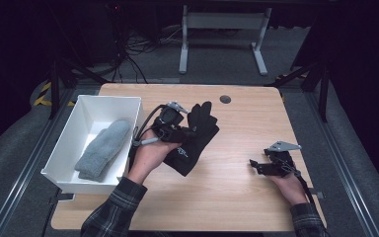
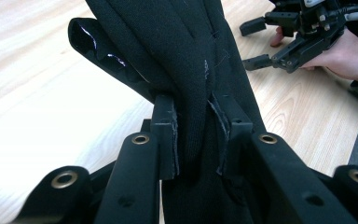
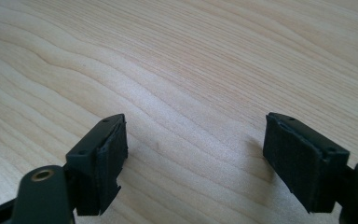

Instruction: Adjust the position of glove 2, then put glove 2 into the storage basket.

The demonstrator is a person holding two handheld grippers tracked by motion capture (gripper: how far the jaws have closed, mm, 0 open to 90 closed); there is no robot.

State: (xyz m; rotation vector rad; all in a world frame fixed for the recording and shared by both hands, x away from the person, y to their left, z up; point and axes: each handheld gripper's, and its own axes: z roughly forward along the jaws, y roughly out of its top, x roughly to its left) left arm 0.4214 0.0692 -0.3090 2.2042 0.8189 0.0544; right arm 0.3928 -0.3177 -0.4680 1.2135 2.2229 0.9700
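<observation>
the left gripper (image 1: pixel 177 129) is clamped on a black knit glove (image 1: pixel 193 138), its padded fingers (image 2: pixel 165 135) pinching a soft fold of the fabric, and the glove hangs just above the pale wood-grain tabletop (image 1: pixel 237 187) beside a white rectangular bin (image 1: pixel 69 133). a grey fuzzy mitten (image 1: pixel 103 148) lies flat inside that bin. the right gripper (image 1: pixel 259 165) rests low over the tabletop near its right edge, fingers (image 3: pixel 107 158) spread apart with nothing between them.
</observation>
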